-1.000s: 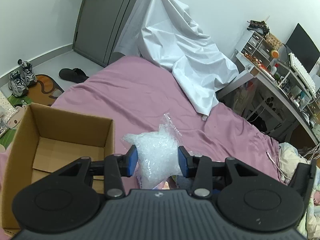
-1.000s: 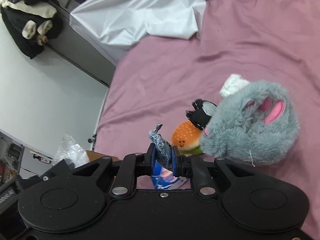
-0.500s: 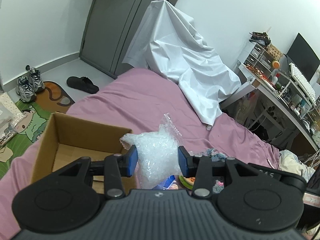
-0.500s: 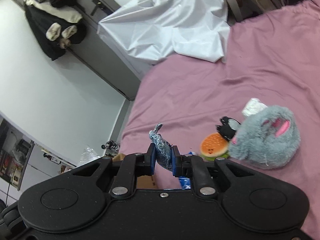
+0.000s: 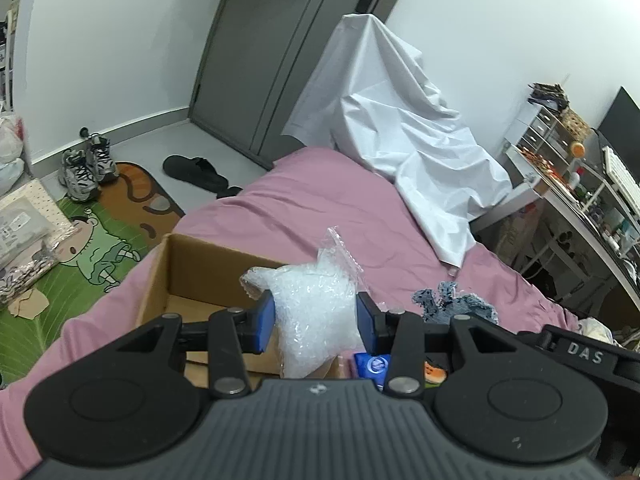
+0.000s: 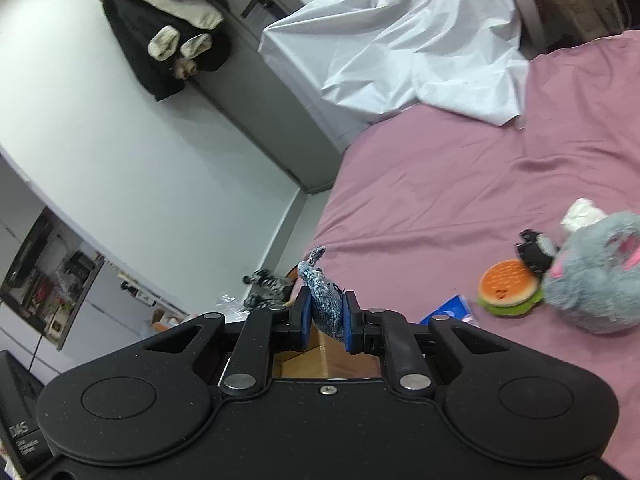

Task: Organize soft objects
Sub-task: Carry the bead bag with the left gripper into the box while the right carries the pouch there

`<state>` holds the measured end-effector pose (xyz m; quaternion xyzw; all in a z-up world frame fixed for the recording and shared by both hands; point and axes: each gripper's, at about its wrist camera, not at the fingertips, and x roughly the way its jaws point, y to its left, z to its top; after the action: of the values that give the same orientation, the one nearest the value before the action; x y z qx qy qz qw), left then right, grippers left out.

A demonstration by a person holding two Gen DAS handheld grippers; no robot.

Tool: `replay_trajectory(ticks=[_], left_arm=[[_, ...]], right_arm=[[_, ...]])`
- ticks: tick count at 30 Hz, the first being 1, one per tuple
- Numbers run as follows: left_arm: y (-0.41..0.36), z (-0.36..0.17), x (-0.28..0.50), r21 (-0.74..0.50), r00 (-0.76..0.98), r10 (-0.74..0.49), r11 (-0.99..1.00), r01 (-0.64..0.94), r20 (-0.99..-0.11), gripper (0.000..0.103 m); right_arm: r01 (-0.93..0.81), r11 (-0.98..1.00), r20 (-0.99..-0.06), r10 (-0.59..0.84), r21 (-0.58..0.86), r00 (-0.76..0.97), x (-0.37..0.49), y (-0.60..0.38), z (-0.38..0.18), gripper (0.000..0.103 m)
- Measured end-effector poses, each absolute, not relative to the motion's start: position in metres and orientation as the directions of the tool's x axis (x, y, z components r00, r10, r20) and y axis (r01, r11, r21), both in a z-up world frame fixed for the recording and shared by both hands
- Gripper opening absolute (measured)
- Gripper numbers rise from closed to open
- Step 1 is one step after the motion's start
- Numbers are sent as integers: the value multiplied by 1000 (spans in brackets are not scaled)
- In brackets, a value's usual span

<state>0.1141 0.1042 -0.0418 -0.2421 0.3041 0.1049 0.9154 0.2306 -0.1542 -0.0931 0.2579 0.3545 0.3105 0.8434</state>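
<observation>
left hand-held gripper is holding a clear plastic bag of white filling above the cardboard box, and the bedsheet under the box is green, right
Not quite: the bedsheet is pink, as the left wrist view shows. The rest holds: the left hand-held gripper grips the clear plastic bag of white filling above the cardboard box.

A clear plastic bag of white crinkled filling (image 5: 316,312) hangs pinched between the blue pads of the left claw (image 5: 316,322), its twisted top sticking up, above the near corner of an open, empty cardboard box (image 5: 176,276) that stands on the pink bed (image 5: 320,200). A small blue-grey knitted soft piece (image 6: 325,304) is squeezed upright in the right claw (image 6: 326,322), one end poking up. On the bed lie a plush hamburger (image 6: 508,286), touching a small black toy (image 6: 534,254) and a grey fluffy plush with pink ears (image 6: 596,276).
</observation>
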Motion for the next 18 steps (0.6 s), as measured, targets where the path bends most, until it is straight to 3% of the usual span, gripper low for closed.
replay_trajectory(ticks=[14, 18], left_arm=[[148, -69, 121, -354, 762, 111, 836, -420, -638, 43], [155, -71, 119, -358, 763, 121, 830, -429, -635, 57]], right_arm=[[-407, 617, -422, 773, 674, 474, 233, -109, -99, 15], [-420, 603, -424, 788, 679, 446, 231, -98, -102, 15]])
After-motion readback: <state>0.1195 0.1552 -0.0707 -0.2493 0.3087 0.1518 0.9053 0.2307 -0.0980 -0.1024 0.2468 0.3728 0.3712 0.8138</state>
